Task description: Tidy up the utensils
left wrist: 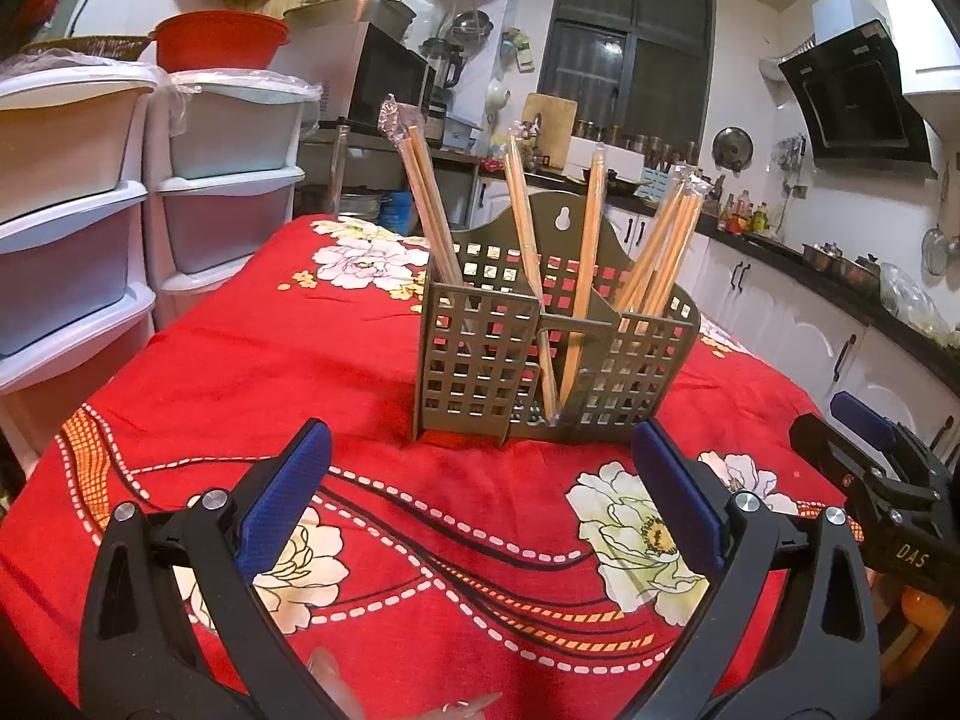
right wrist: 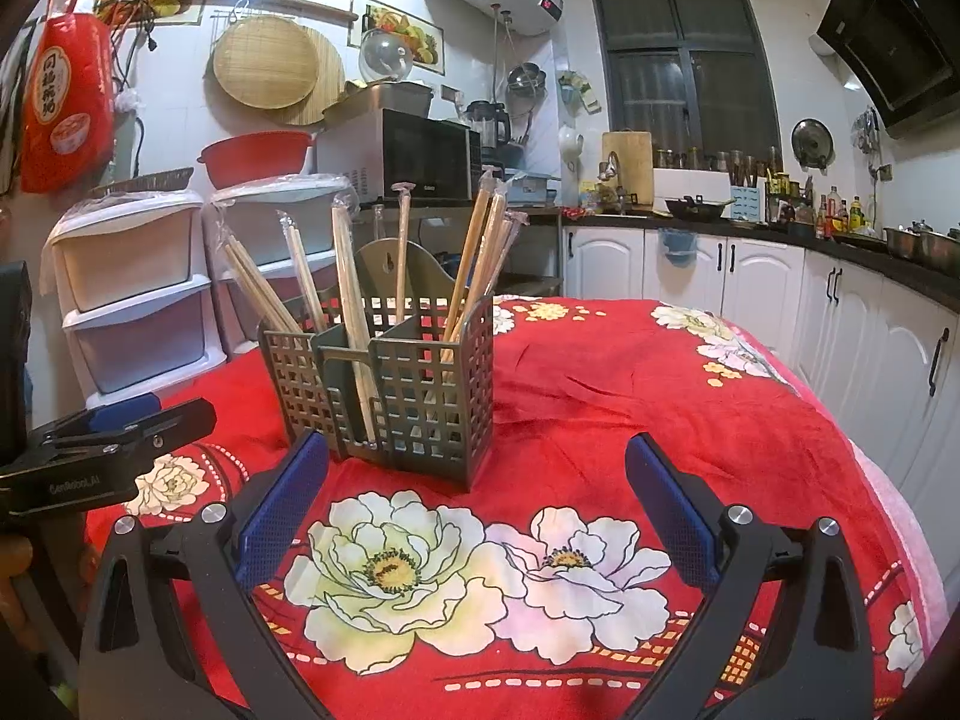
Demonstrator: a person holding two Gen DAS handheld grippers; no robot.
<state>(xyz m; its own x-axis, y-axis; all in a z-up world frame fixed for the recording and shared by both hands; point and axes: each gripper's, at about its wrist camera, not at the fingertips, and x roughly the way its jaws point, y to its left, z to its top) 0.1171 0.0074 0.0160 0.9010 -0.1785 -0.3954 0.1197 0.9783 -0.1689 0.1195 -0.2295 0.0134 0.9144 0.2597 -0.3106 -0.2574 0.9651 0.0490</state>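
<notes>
A grey slotted utensil holder (left wrist: 555,354) stands on the red floral tablecloth (left wrist: 420,540); it also shows in the right wrist view (right wrist: 390,384). Several wrapped wooden chopstick pairs (left wrist: 585,252) stand in its compartments, leaning left, upright and right, also seen in the right wrist view (right wrist: 354,306). My left gripper (left wrist: 480,468) is open and empty, just in front of the holder. My right gripper (right wrist: 477,480) is open and empty, in front and to the right of the holder. Each gripper shows at the edge of the other's view.
White plastic drawer units (left wrist: 90,228) stand left of the table. Kitchen cabinets and a cluttered counter (right wrist: 780,264) run behind and to the right. A microwave (right wrist: 420,156) sits behind the holder. The table edge falls away on the right (right wrist: 900,516).
</notes>
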